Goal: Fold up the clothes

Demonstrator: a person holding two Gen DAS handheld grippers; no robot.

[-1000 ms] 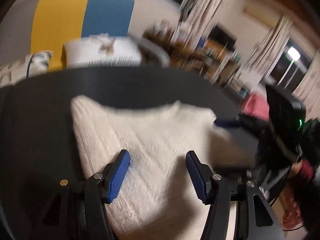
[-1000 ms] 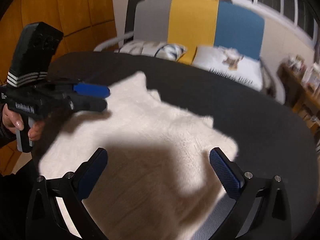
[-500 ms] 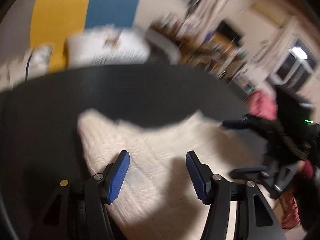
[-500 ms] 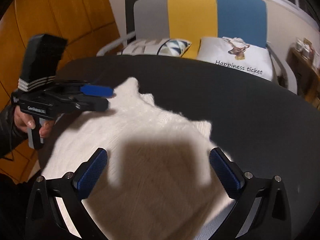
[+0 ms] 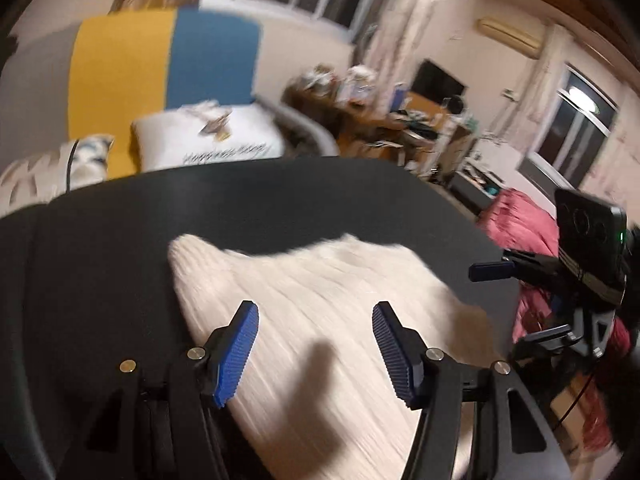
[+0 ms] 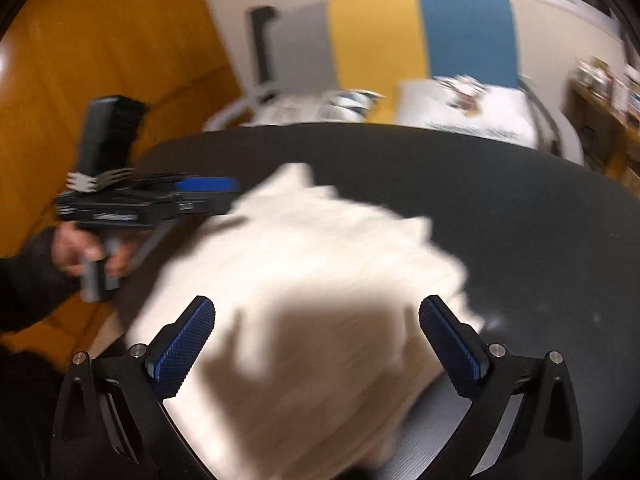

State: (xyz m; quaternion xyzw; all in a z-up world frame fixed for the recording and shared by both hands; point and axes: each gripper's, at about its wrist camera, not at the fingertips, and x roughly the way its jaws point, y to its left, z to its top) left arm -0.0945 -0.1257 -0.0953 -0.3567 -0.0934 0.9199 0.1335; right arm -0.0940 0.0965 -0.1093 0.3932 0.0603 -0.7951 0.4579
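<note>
sweater: white ribbed knit sweater [image 5: 328, 320], lying flat on the worktop, partly folded by the look of it; edges smeared by motion blur in both views
worktop: black, rounded edge [image 5: 280, 200]; sweater sits on its near half, bare black surface beyond it
left gripper: [image 5: 314, 350] above the sweater's near-left part, fingers spread apart, nothing between the blue pads [image 5: 236, 354]; contact with the knit cannot be told
left gripper, right wrist view: [image 6: 216, 194] just beside the sweater's left edge, seen side-on, spread not readable from this view
hand: [image 6: 86, 252] grips the left gripper's handle, dark sleeve behind it, left of the sweater
right gripper: [image 6: 316, 344] over the sweater's near-right part, fingers spread wide, empty; its shadow falls on the knit
right gripper, left wrist view: [image 5: 520, 300] beside the sweater's right edge, off the worktop edge, one blue pad tip visible
sofa: grey/yellow/blue back [image 6: 400, 36], beyond the sweater past the worktop's far edge
cushion: white with print [image 5: 208, 140], on the sofa
red fabric: [image 5: 520, 220] to the right of the sweater, off the worktop
</note>
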